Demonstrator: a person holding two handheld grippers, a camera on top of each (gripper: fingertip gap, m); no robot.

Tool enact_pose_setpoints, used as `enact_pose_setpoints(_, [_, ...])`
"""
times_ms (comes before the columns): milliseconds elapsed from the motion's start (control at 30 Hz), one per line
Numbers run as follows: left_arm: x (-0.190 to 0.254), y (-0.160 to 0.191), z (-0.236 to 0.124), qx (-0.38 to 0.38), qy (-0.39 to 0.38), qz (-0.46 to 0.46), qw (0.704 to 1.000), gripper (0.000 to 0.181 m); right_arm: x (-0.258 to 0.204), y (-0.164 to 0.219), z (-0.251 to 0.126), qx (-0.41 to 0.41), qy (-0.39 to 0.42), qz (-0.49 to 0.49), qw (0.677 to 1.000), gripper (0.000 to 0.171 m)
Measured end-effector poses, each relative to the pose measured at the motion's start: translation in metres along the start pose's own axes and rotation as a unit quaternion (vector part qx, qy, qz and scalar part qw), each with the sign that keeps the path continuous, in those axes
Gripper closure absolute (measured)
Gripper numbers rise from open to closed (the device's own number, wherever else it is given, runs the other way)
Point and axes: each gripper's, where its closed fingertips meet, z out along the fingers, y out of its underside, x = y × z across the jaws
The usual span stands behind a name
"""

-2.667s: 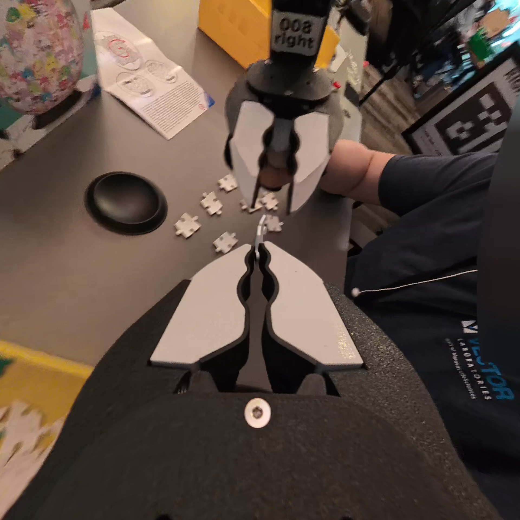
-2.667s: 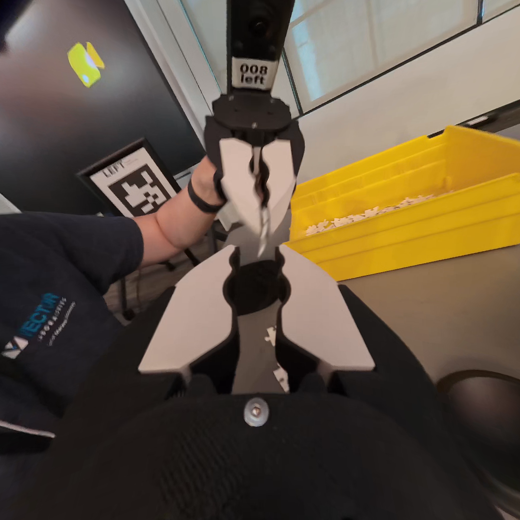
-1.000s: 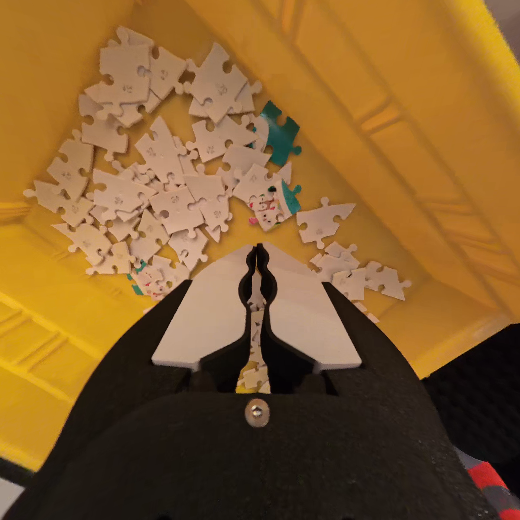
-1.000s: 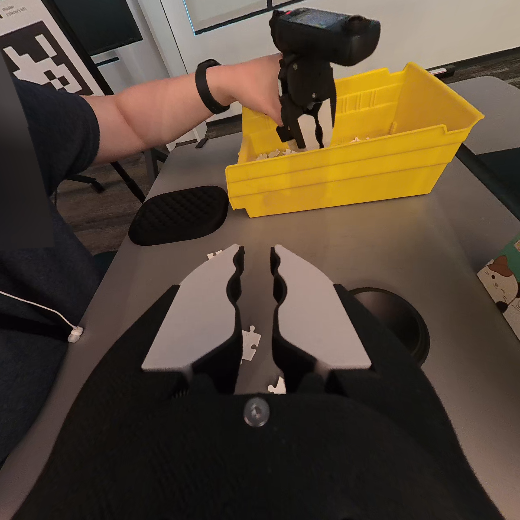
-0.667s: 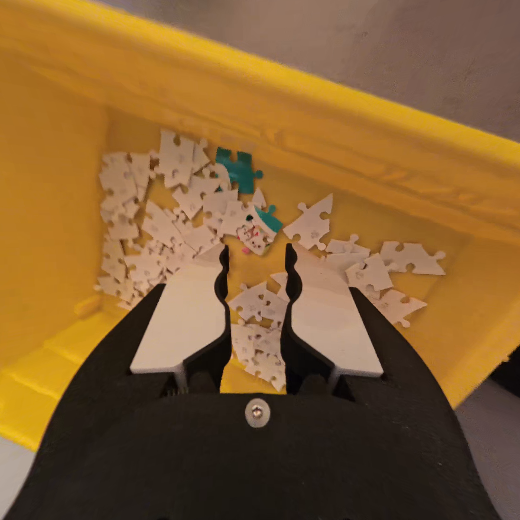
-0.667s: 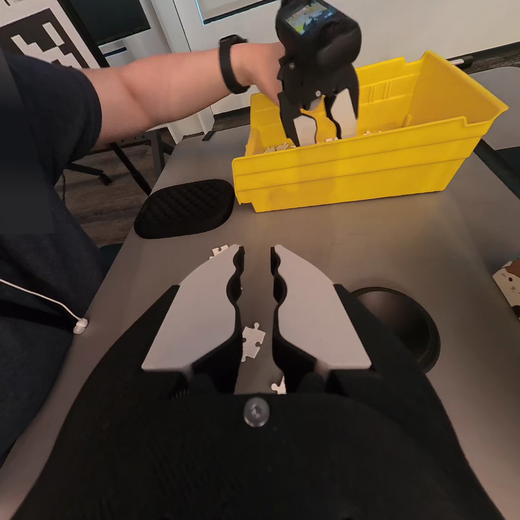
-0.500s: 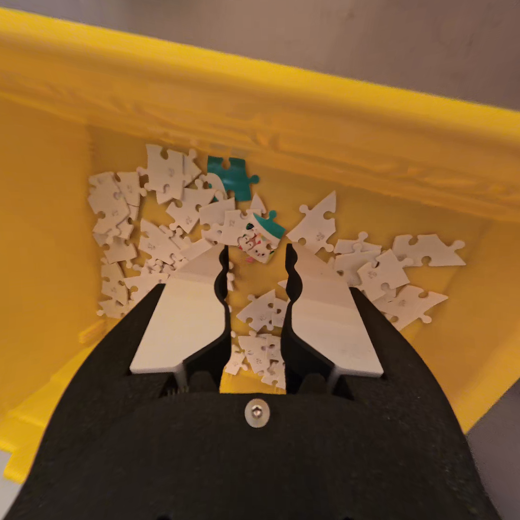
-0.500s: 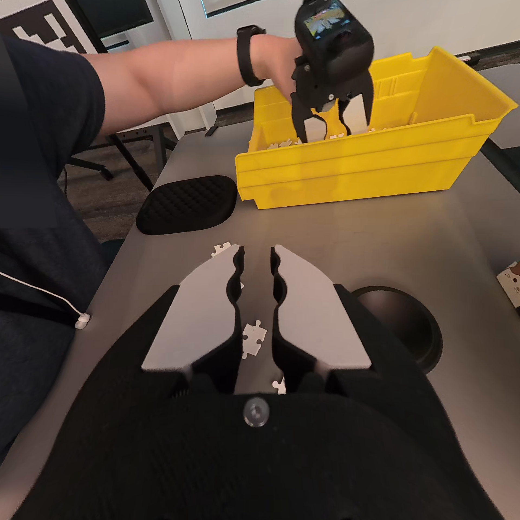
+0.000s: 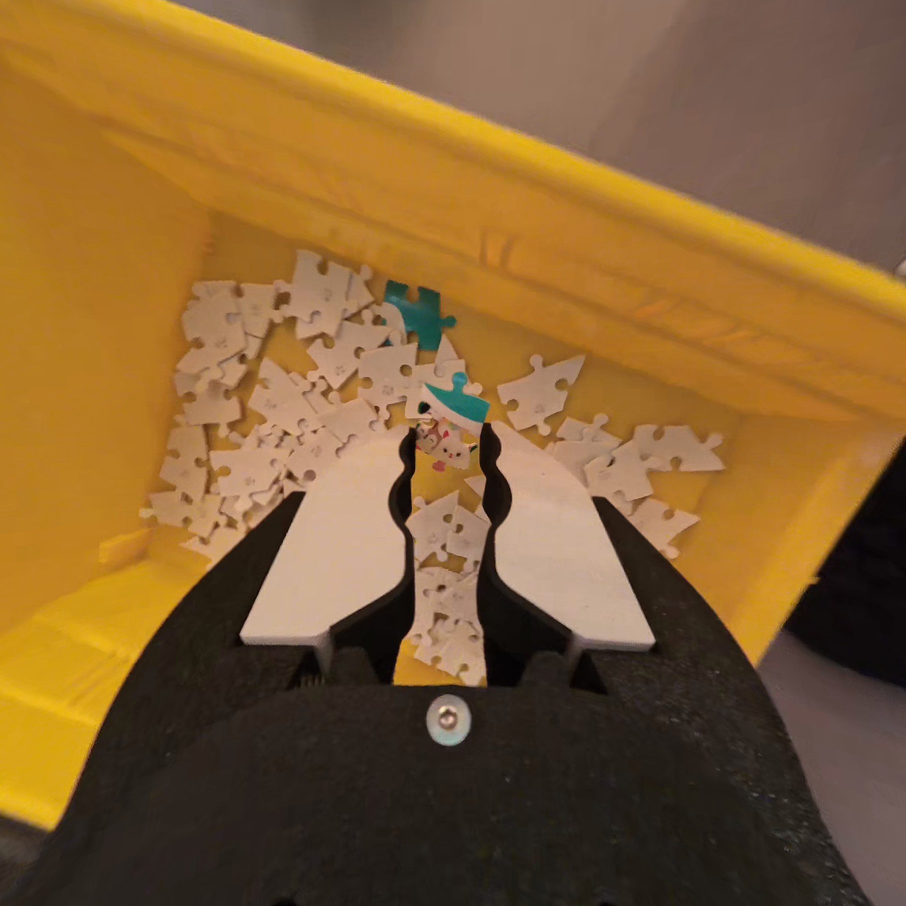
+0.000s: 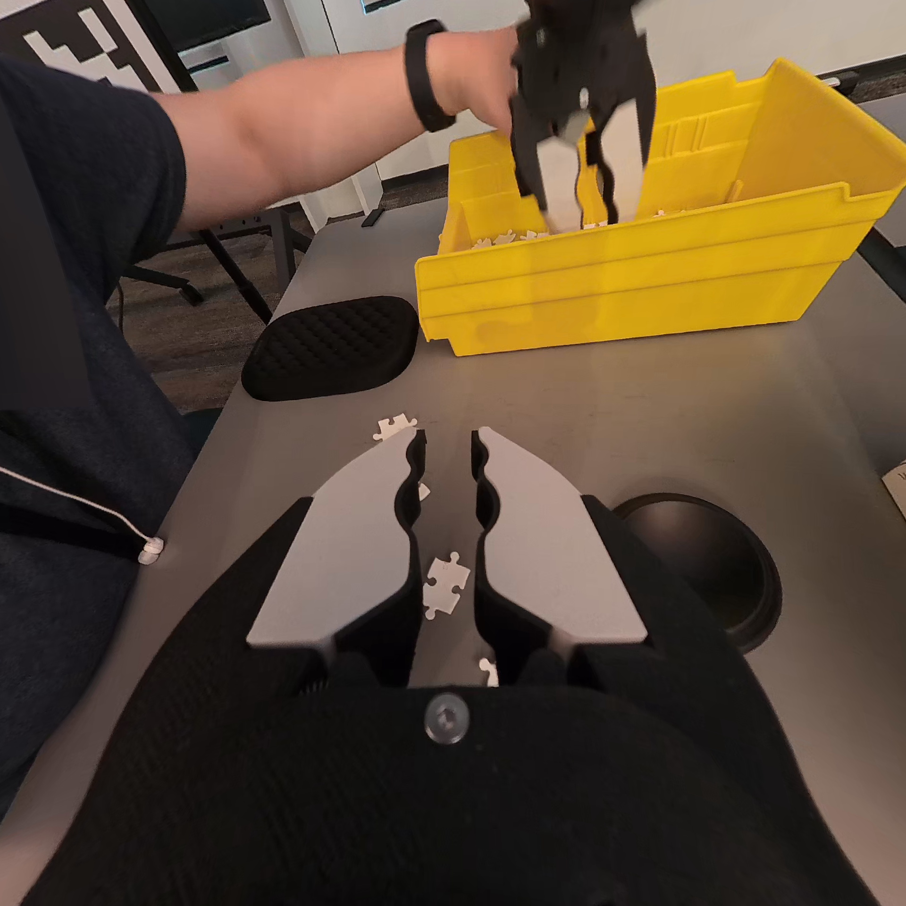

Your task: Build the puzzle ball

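A yellow bin (image 9: 539, 206) holds several white puzzle pieces (image 9: 289, 407), most face down. My left gripper (image 9: 447, 431) is open inside the bin, its tips on either side of a picture-side piece (image 9: 448, 421) with a teal edge. A second teal piece (image 9: 416, 318) lies farther back. In the right wrist view the left gripper (image 10: 581, 215) reaches down into the bin (image 10: 637, 289). My right gripper (image 10: 447, 436) is open and empty above the grey table (image 10: 637, 431), over loose white pieces (image 10: 443, 583), with one (image 10: 394, 425) by its left tip.
A black dimpled pad (image 10: 333, 348) lies left of the bin at the table's edge. A round black recess (image 10: 706, 554) is in the table right of my right gripper. The person's arm (image 10: 304, 132) stretches across the back left. Spacing between my two grippers at the tips: around 25 cm. The round black recess (image 10: 706, 554) is about 12 cm from my right fingertips.
My left gripper carried a piece to the bin, opened there, and has moved in with its tips around the picture-side piece, jaws slightly narrower. My right gripper stays open over the table.
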Motion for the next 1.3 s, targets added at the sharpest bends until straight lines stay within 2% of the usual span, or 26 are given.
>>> enact_pose_setpoints(67, [0.007, -0.015, -0.022, 0.059, 0.031, -0.072, 0.995, 0.156, -0.001, -0.003, 0.001, 0.005, 0.0, 0.0, 1.0, 0.152])
enact_pose_setpoints(100, [0.017, -0.025, -0.034, 0.091, 0.073, -0.112, 0.987, 0.157, -0.002, -0.005, 0.002, 0.011, 0.001, 0.0, 1.0, 0.152])
enact_pose_setpoints(167, [0.043, -0.05, -0.062, 0.152, 0.185, -0.178, 0.954, 0.157, -0.004, -0.011, 0.005, 0.023, 0.0, 0.0, 1.0, 0.152])
enact_pose_setpoints(267, [0.075, -0.077, -0.096, 0.198, 0.292, -0.196, 0.915, 0.157, -0.01, -0.024, 0.012, 0.045, 0.0, -0.009, 0.999, 0.152])
enact_pose_setpoints(433, [0.133, -0.121, -0.118, 0.179, 0.442, -0.206, 0.855, 0.157, -0.021, -0.051, 0.024, 0.073, 0.031, -0.07, 0.994, 0.152])
enact_pose_setpoints(500, [0.159, -0.14, -0.121, 0.157, 0.516, -0.222, 0.812, 0.157, -0.032, -0.066, 0.022, 0.093, 0.037, -0.103, 0.99, 0.15])
enact_pose_setpoints(567, [0.178, -0.154, -0.116, 0.127, 0.558, -0.238, 0.784, 0.157, -0.042, -0.077, 0.017, 0.116, 0.033, -0.116, 0.986, 0.148])
enact_pose_setpoints(667, [0.195, -0.17, -0.108, 0.095, 0.588, -0.247, 0.764, 0.157, -0.057, -0.084, 0.011, 0.141, -0.007, -0.096, 0.985, 0.148])
enact_pose_setpoints(767, [0.202, -0.182, -0.105, 0.091, 0.589, -0.24, 0.766, 0.157, -0.068, -0.078, 0.01, 0.128, -0.057, -0.077, 0.987, 0.15])
enact_pose_setpoints(833, [0.205, -0.187, -0.107, 0.088, 0.588, -0.236, 0.768, 0.157, -0.071, -0.075, 0.009, 0.124, -0.073, -0.072, 0.987, 0.166])
enact_pose_setpoints(900, [0.202, -0.191, -0.108, 0.098, 0.581, -0.234, 0.774, 0.158, -0.072, -0.077, 0.005, 0.138, -0.086, -0.056, 0.985, 0.168])
enact_pose_setpoints(967, [0.19, -0.197, -0.108, 0.129, 0.546, -0.236, 0.794, 0.16, -0.062, -0.079, 0.001, 0.156, -0.072, -0.016, 0.985, 0.168])
enact_pose_setpoints(1033, [0.172, -0.199, -0.104, 0.167, 0.482, -0.231, 0.828, 0.161, -0.044, -0.079, -0.001, 0.167, -0.047, 0.038, 0.984, 0.169])
enact_pose_setpoints(1133, [0.157, -0.201, -0.106, 0.212, 0.421, -0.211, 0.856, 0.164, -0.028, -0.075, -0.002, 0.176, -0.039, 0.104, 0.978, 0.169])
enact_pose_setpoints(1233, [0.153, -0.192, -0.087, 0.185, 0.363, -0.198, 0.891, 0.164, -0.023, -0.071, 0.002, 0.174, -0.042, 0.122, 0.976, 0.169])
enact_pose_setpoints(1300, [0.155, -0.188, -0.077, 0.166, 0.354, -0.193, 0.9, 0.162, -0.022, -0.068, 0.005, 0.167, -0.041, 0.126, 0.977, 0.169])
